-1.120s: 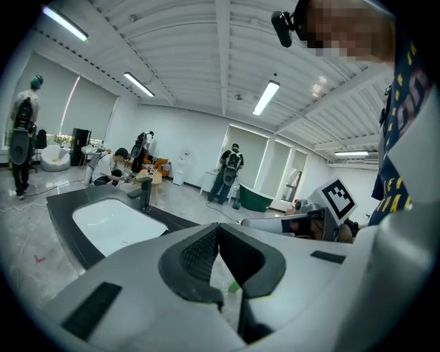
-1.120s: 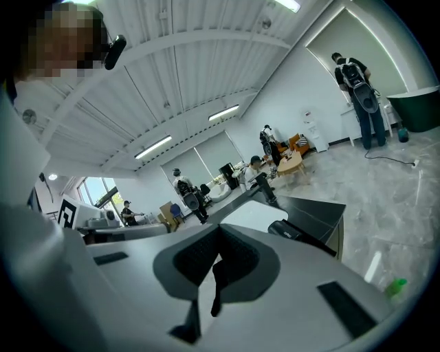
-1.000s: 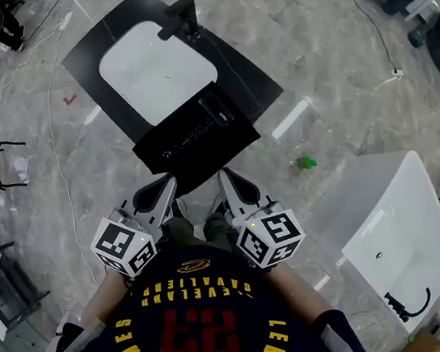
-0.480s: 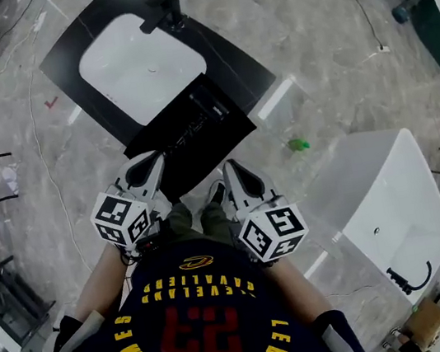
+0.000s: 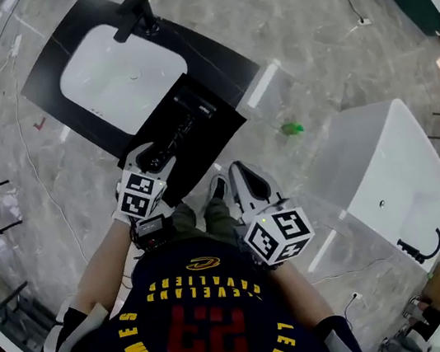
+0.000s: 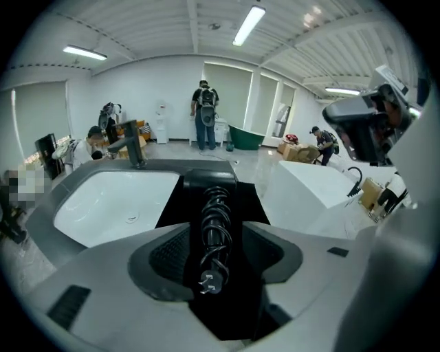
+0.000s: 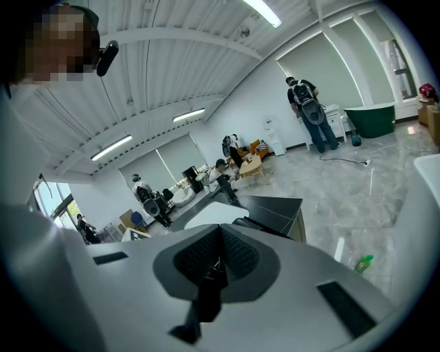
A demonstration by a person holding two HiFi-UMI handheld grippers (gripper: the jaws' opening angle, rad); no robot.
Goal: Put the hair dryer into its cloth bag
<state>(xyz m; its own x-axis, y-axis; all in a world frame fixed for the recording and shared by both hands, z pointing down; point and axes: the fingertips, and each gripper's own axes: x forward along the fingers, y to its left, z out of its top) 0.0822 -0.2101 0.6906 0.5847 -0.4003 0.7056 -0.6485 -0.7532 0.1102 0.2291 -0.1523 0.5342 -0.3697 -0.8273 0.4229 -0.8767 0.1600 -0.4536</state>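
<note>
The black hair dryer [image 5: 187,119] lies on its black cloth bag [image 5: 216,130] on the dark counter beside a white sink. My left gripper [image 5: 156,151] reaches down over the dryer's near end. In the left gripper view the dryer body [image 6: 210,182], its coiled cord [image 6: 214,227] and plug [image 6: 206,280] lie between the jaws of the left gripper [image 6: 216,258]. Those jaws are opening and the pads do not press on the cord. My right gripper [image 5: 232,175] hangs back near my body, shut and empty, and is seen shut [image 7: 218,265] in its own view.
A white sink basin [image 5: 122,66] with a black faucet [image 5: 134,14] is set in the counter [image 5: 221,58] beyond the bag. A white bathtub [image 5: 387,176] stands to the right, a green bottle [image 5: 291,128] on the floor between. Several people stand far off.
My left gripper has moved forward and down from beside my body onto the near end of the hair dryer. The right gripper has hardly moved.
</note>
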